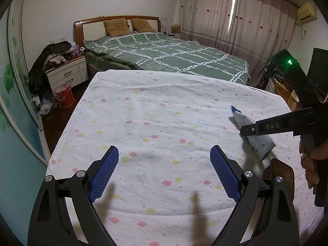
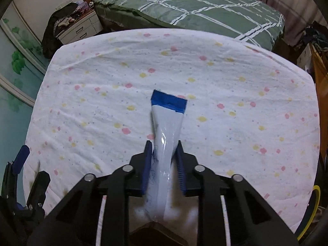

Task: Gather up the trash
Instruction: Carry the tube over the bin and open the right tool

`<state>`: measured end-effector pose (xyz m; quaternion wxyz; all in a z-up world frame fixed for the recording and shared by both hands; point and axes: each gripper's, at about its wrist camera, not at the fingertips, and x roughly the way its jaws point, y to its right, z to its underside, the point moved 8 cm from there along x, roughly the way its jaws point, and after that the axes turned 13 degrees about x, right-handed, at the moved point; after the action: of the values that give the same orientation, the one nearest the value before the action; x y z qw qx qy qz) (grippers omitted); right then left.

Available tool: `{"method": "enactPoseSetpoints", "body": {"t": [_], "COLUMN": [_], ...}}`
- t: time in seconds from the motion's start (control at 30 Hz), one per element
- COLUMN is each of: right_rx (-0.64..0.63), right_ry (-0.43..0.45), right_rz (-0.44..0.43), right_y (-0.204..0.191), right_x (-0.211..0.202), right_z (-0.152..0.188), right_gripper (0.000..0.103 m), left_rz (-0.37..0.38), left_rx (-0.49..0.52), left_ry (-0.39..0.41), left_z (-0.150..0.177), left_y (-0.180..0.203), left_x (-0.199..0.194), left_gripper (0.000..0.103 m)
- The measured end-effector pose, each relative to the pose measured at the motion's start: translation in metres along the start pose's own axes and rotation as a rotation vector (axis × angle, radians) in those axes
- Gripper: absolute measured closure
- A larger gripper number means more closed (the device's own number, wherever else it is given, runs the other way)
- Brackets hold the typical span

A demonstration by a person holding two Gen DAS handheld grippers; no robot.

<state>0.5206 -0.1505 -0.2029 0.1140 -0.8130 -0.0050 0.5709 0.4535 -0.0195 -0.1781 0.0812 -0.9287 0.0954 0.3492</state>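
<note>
Here, nearest to us, our right gripper is clamped on a white wrapper with a blue end; its blue pads press both sides of the packet, which sticks out forward above the flowered sheet. From the left wrist view we see the same wrapper pinched in the right gripper at the right edge, with a hand on its handle and a brown object just below it, which we cannot identify. Our left gripper stands wide apart with nothing between its pads, hanging over the sheet. Beyond the sheet lies a bed with a green checked quilt and two brown pillows. To the left a white nightstand carries piled clothes, with a red bucket beside it. Farthest off hang pink curtains.
</note>
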Motion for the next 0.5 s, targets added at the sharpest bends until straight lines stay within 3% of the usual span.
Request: {"method": "enactPoseSetpoints", "body": {"t": [0.27,0.5], "right_rx": [0.053,0.086], "right_ry": [0.056,0.138], "right_rz": [-0.071,-0.098], "right_y": [0.012,0.053], "right_x": [-0.029,-0.073], "right_z": [-0.011,0.002], "right_gripper": [0.086,0.086], "left_rz": [0.006,0.007], "left_rx": [0.004,0.013], "left_ry": [-0.004,0.001], "left_z": [0.0,-0.001], "left_y": [0.004,0.007], "left_x": [0.001,-0.002], "left_gripper": [0.013,0.013]}}
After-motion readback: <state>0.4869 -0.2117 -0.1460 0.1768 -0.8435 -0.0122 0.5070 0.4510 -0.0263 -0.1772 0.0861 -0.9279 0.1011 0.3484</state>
